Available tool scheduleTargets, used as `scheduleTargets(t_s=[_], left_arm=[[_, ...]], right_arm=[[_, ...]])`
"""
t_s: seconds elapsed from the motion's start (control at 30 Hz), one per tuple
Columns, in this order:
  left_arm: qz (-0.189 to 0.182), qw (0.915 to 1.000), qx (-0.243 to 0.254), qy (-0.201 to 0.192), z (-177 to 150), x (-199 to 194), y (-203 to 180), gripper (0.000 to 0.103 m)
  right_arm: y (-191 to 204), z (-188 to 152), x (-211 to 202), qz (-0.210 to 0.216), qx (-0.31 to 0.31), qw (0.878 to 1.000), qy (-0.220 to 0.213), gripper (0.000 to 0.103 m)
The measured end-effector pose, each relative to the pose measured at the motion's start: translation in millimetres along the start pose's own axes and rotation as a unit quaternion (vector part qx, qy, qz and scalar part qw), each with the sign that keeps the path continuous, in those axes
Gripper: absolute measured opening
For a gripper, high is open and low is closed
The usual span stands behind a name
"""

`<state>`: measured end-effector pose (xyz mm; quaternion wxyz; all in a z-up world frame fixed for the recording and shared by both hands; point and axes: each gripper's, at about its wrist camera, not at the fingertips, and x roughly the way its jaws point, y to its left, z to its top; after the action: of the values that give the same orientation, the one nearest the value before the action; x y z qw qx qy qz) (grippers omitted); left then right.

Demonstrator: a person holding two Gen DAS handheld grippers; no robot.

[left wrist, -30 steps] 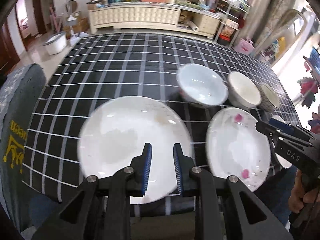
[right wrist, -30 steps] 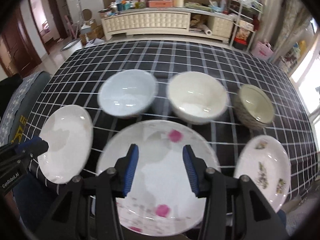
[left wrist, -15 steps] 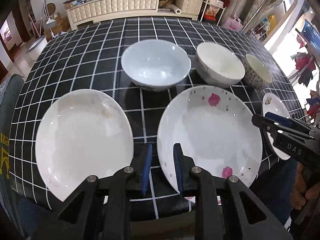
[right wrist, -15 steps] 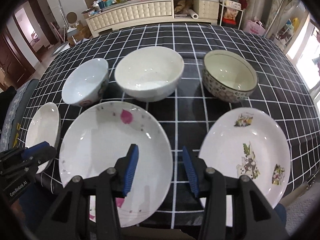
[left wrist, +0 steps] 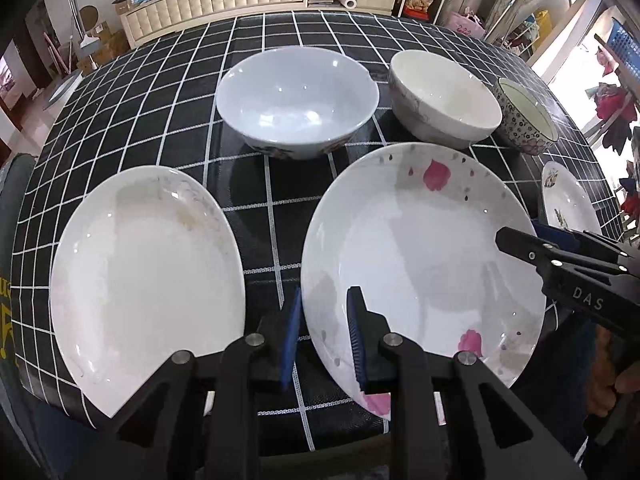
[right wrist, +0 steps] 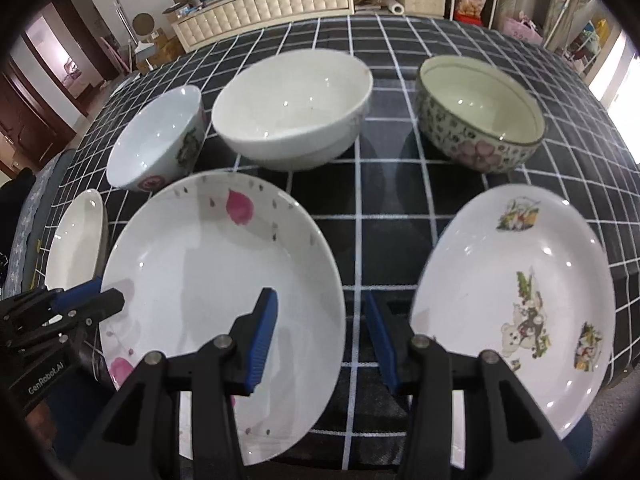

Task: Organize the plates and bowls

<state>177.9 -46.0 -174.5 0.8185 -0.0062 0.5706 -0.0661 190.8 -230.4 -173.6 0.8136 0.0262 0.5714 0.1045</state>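
Plates overhang the table's near edge; left claw (left wrist: 323,336) straddles the petal plate (left wrist: 420,248) rim, right claw (right wrist: 322,340) released.

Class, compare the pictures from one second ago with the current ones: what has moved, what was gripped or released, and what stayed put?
Both grippers swung rightward and drew closer to the dishes. The left gripper went from over the plain white plate to the pink-petal plate's left rim; the right gripper now hangs between that plate and the cartoon plate. Nothing was gripped or released. Jaws remain open; the dishes stayed put.
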Motion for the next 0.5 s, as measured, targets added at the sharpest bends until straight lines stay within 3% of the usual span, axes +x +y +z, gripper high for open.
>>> scheduleTargets(t_s=[0.23, 0.33, 0.5], left_arm=[[-0.009, 0.9999, -0.004, 0.006, -4, 6, 3, 0.020], [-0.001, 1.0000, 0.006, 0.004, -5, 7, 0, 0.019], [0.010, 0.9998, 0.016, -0.002, -8, 6, -4, 0.015]], right_arm=[[2, -9, 4, -0.001, 0.006, 1.000, 0.012, 0.045], [4, -13, 5, 0.006, 0.013, 1.000, 0.015, 0.038], [5, -15, 2, -0.010, 0.022, 1.000, 0.007, 0.037]])
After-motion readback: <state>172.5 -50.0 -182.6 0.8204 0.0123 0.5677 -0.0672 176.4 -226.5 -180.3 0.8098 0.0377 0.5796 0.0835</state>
